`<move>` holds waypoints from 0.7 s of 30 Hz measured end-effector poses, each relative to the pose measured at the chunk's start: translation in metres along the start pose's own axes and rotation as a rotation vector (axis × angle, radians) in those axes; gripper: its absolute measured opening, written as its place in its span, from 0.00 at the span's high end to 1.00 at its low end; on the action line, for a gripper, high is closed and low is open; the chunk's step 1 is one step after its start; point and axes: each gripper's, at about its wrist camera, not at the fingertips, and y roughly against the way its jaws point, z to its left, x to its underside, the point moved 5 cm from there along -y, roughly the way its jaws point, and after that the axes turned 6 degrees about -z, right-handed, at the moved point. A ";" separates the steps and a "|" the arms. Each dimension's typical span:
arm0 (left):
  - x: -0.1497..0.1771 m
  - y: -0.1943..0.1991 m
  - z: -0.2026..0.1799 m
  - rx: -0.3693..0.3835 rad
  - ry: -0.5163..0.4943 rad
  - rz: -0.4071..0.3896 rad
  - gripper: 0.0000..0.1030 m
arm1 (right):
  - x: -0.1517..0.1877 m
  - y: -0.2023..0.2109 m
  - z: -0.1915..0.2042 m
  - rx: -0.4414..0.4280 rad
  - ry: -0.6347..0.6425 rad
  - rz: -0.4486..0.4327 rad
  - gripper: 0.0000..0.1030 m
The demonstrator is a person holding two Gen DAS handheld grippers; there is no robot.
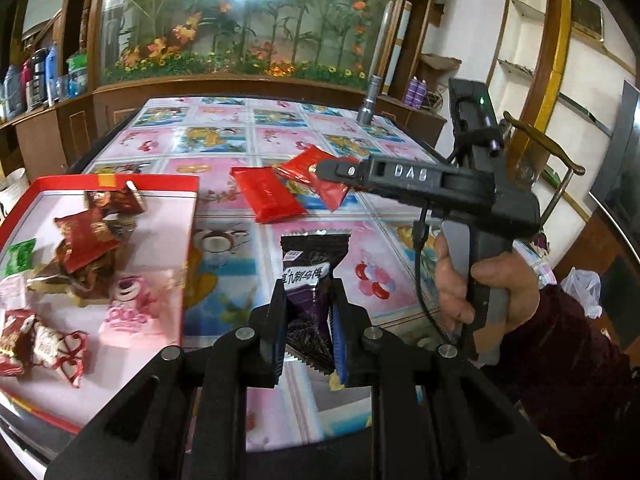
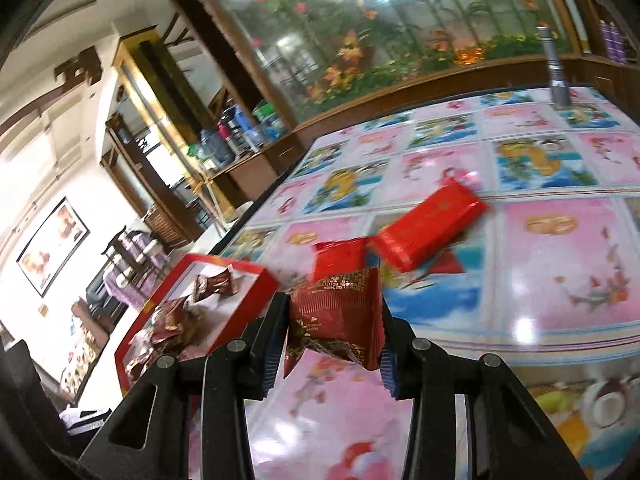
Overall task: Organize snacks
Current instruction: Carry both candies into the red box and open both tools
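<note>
My left gripper (image 1: 308,300) is shut on a black and purple snack packet (image 1: 310,280) and holds it above the table, right of the red tray (image 1: 192,208). The tray holds several wrapped snacks (image 1: 86,240). My right gripper (image 2: 334,312) is shut on a dark red snack packet (image 2: 336,316), held above the table to the right of the tray (image 2: 240,308). Two bright red packets lie on the table (image 2: 430,226), (image 2: 340,256); they also show in the left wrist view (image 1: 270,196), (image 1: 320,176). The right gripper's body shows in the left wrist view (image 1: 432,184).
The table has a glossy pink and blue cartoon-print cover (image 1: 360,264). A metal cylinder (image 1: 370,100) stands at the far edge. A wooden cabinet with a flower mural (image 1: 240,40) stands behind the table. Bottles (image 1: 40,76) line a shelf at left.
</note>
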 end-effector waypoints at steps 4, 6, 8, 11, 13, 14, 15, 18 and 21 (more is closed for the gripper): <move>-0.001 0.014 0.007 -0.016 0.003 -0.029 0.84 | 0.008 -0.008 0.024 -0.052 0.018 0.014 0.60; 0.000 0.020 0.009 -0.019 0.000 -0.039 0.84 | 0.012 -0.011 0.033 -0.065 0.027 0.018 0.61; 0.000 0.026 0.013 -0.024 0.003 -0.048 0.84 | 0.017 -0.015 0.043 -0.090 0.032 0.031 0.61; -0.001 0.036 0.024 -0.048 0.004 -0.067 0.84 | 0.025 -0.022 0.065 -0.119 0.065 0.052 0.61; -0.003 0.042 0.035 -0.069 0.017 -0.079 0.84 | 0.029 -0.026 0.079 -0.141 0.081 0.062 0.61; -0.004 0.046 0.042 -0.084 0.027 -0.087 0.84 | 0.032 -0.029 0.087 -0.156 0.088 0.069 0.61; -0.005 0.050 0.050 -0.100 0.038 -0.095 0.84 | 0.033 -0.031 0.092 -0.167 0.090 0.075 0.61; -0.007 0.059 0.072 -0.149 0.070 -0.108 0.84 | 0.039 -0.038 0.115 -0.204 0.115 0.096 0.61; -0.007 0.068 0.099 -0.201 0.112 -0.118 0.84 | 0.046 -0.047 0.141 -0.240 0.150 0.123 0.61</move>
